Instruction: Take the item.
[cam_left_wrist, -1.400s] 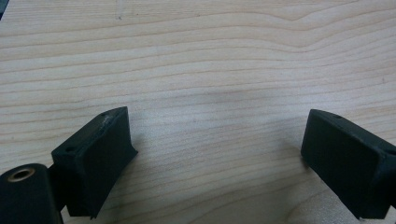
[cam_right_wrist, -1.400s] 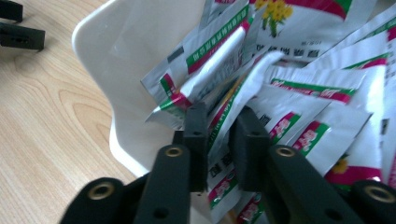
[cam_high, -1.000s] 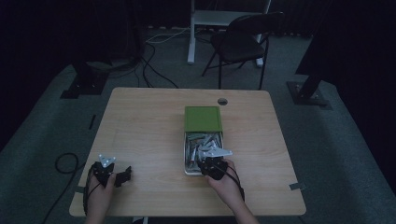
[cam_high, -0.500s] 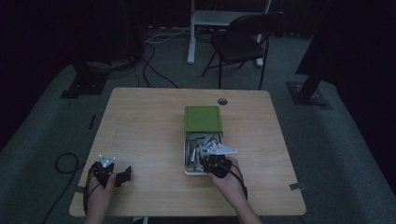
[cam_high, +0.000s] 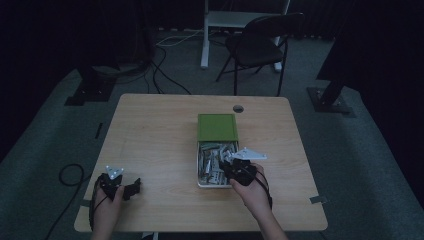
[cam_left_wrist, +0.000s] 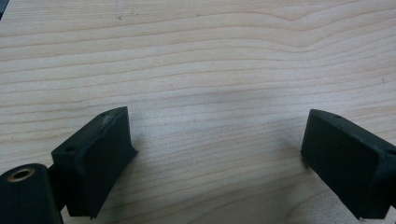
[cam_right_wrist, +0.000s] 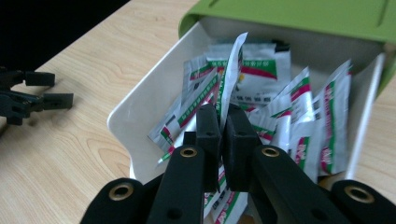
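The left gripper rested on the bare table with its jaws wide apart, grasping nothing. To its right, the right gripper was clenched on one packet, standing edge-up over the white tray of packets. Lifting it straight and slowly should keep neighbouring packets from dragging out.
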